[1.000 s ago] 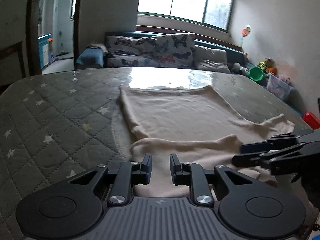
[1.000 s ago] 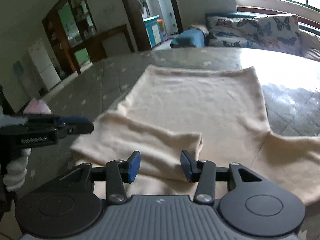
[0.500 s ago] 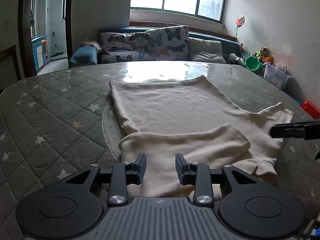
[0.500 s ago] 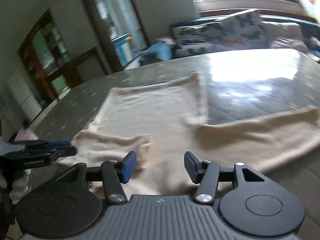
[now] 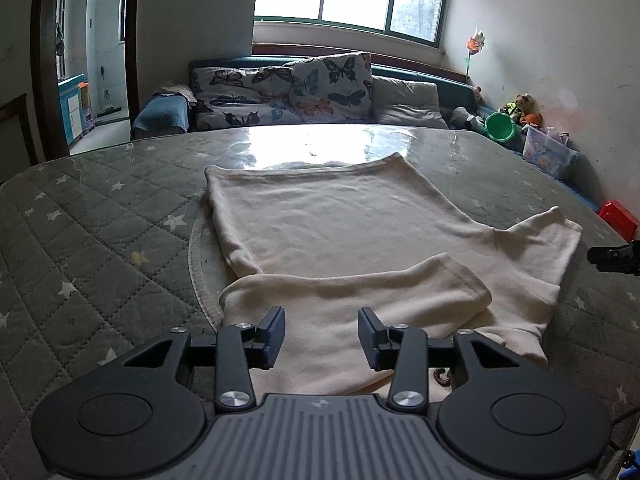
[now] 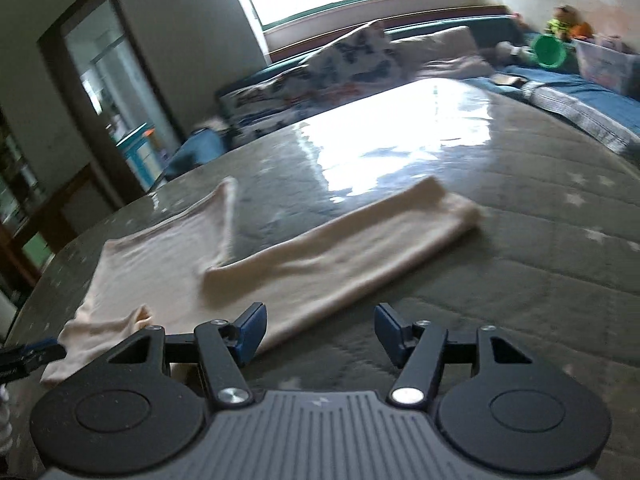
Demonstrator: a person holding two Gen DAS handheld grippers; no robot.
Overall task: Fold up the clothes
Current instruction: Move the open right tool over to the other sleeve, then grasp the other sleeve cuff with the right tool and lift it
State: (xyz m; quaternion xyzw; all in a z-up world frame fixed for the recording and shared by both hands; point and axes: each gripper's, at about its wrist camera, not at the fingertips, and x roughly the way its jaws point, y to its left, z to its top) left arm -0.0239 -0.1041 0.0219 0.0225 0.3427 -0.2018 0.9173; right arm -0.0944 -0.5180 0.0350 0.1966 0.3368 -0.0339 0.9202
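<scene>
A cream long-sleeved top (image 5: 344,232) lies flat on a quilted grey table (image 5: 100,232). Its near sleeve (image 5: 360,292) is folded across the body. Its other sleeve (image 6: 344,248) stretches out to the right. My left gripper (image 5: 321,332) hovers over the near edge of the top; its jaws are opening and nothing is pinched between them. My right gripper (image 6: 318,332) is at the near edge of the outstretched sleeve, jaws opening, with bare quilt between them. The right gripper's tip (image 5: 612,258) shows at the right edge of the left wrist view.
A glossy clear sheet (image 5: 312,148) covers the far half of the table. Behind it stand a sofa with butterfly cushions (image 5: 288,92), a green bucket (image 5: 500,126), toys and a plastic box (image 5: 548,152). A doorway (image 5: 92,60) opens at the left.
Both grippers' jaws have widened. The right gripper has swung right, off the folded sleeve and over to the outstretched one. The folded sleeve lies released on the body.
</scene>
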